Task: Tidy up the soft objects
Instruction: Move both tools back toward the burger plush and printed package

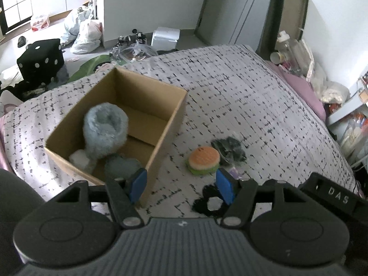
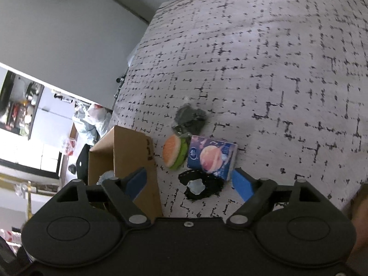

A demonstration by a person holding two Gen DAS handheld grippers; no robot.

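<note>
A brown cardboard box (image 1: 161, 124) stands on the bed with a fluffy blue-grey plush (image 1: 104, 128), a dark grey soft piece (image 1: 122, 165) and a white bit inside. A soft burger toy (image 1: 203, 159) lies right of the box, beside a dark bagged item (image 1: 228, 148) and a black fabric ring (image 1: 211, 203). My left gripper (image 1: 181, 186) is open and empty, above the box's near corner. In the right wrist view the burger (image 2: 173, 153), a tissue pack (image 2: 210, 158), the bagged item (image 2: 189, 118) and the black ring (image 2: 200, 186) lie ahead of my open, empty right gripper (image 2: 191, 184); the box (image 2: 128, 156) is at the left.
The bed cover (image 1: 241, 96) is white with black dashes and stretches far to the right. Past the bed's far edge are a black dotted cube (image 1: 41, 59), plastic bags (image 1: 85, 32) and a white appliance (image 1: 165, 36). Bottles and clutter (image 1: 292, 53) sit at the right.
</note>
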